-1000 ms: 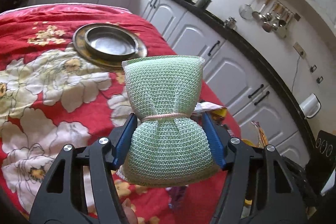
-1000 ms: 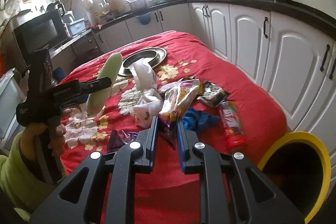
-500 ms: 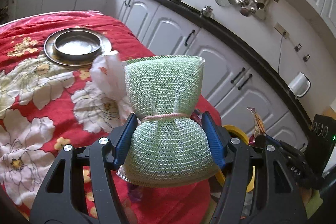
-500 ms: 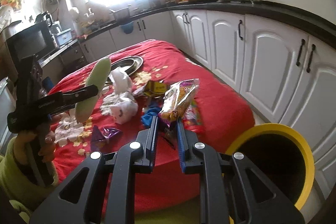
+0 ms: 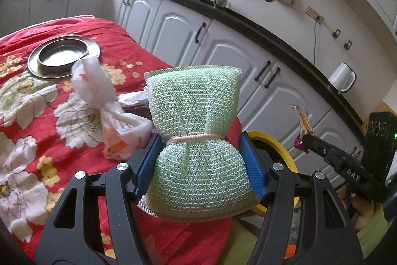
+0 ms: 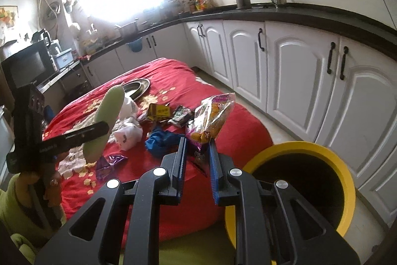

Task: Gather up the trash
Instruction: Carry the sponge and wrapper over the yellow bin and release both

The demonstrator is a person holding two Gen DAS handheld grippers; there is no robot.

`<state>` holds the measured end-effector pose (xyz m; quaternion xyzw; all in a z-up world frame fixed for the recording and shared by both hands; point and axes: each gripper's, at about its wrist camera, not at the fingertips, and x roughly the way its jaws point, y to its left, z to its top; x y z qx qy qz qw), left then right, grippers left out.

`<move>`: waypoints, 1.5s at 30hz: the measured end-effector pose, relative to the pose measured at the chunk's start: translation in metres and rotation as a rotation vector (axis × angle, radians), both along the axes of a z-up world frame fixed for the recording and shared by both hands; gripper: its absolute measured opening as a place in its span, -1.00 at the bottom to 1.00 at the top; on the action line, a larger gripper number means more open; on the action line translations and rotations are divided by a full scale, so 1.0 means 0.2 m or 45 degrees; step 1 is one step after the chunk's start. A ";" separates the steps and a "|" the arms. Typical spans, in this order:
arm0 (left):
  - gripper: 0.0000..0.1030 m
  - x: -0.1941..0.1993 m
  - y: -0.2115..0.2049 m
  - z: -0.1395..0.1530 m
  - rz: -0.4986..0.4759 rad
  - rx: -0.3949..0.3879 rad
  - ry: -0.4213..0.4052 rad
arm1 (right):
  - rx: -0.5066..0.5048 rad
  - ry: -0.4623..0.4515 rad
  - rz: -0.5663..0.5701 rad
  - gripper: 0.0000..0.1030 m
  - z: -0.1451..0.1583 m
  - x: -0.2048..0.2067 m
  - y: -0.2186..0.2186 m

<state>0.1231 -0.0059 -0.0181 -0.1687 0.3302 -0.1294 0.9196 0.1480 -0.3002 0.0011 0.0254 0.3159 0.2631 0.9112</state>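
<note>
At about four o'clock in the right wrist view, just off the rounded end of the table (image 6: 238,138) with its red flowered cloth, stands the yellow-rimmed trash bin (image 6: 347,180), mouth open and dark inside. The right gripper (image 6: 196,160) has its jaws closed on the lower end of an orange-and-purple snack packet (image 6: 211,123), which stands up above the blue pads and hangs over the table edge, near the bin's rim but to its eleven o'clock, not yet over the opening. The left gripper (image 5: 199,163) has its jaws clamped on the waist of a green mesh scrubbing sponge (image 5: 194,138) tied with a pink band, held upright above the table; in that view the bin shows only as a yellow arc at about four o'clock behind the sponge. The step in hand looks to be the carry to the bin: the packet is lifted and almost there. The next move probably calls for swinging the right gripper toward four o'clock until the packet is over the opening, then parting the jaws. More trash remains on the cloth: a knotted white plastic bag (image 5: 109,113), a crumpled blue wrapper (image 6: 161,143), a small yellow packet (image 6: 158,112), a dark wrapper (image 6: 182,114) and a purple foil wrapper (image 6: 109,163), with a steel plate (image 5: 62,57) at the far end.
</note>
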 end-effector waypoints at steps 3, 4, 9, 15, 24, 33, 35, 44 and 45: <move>0.07 0.00 -0.05 0.00 -0.028 0.010 -0.002 | 0.006 -0.007 -0.026 -0.68 0.00 -0.01 -0.05; 0.07 0.00 -0.06 -0.01 -0.036 0.012 -0.002 | 0.010 -0.010 -0.038 -0.68 0.00 -0.01 -0.06; 0.07 0.00 -0.14 -0.02 -0.094 0.032 -0.002 | 0.026 -0.012 -0.080 -0.68 0.01 -0.01 -0.15; 0.07 0.01 -0.25 -0.04 -0.161 0.058 0.003 | 0.047 -0.001 -0.135 -0.68 -0.01 -0.01 -0.25; 0.07 0.01 -0.41 -0.07 -0.237 0.091 0.008 | 0.050 0.033 -0.205 -0.68 -0.05 0.00 -0.37; 0.07 0.04 -0.56 -0.12 -0.318 0.127 0.024 | 0.046 0.062 -0.283 -0.68 -0.11 0.02 -0.49; 0.07 0.04 -0.60 -0.13 -0.339 0.132 0.034 | 0.045 0.074 -0.297 -0.68 -0.12 0.03 -0.51; 0.07 0.07 -0.83 -0.20 -0.480 0.227 0.038 | 0.030 0.125 -0.364 -0.68 -0.21 0.06 -0.63; 0.07 0.08 -0.85 -0.21 -0.489 0.235 0.041 | 0.030 0.133 -0.372 -0.68 -0.22 0.06 -0.64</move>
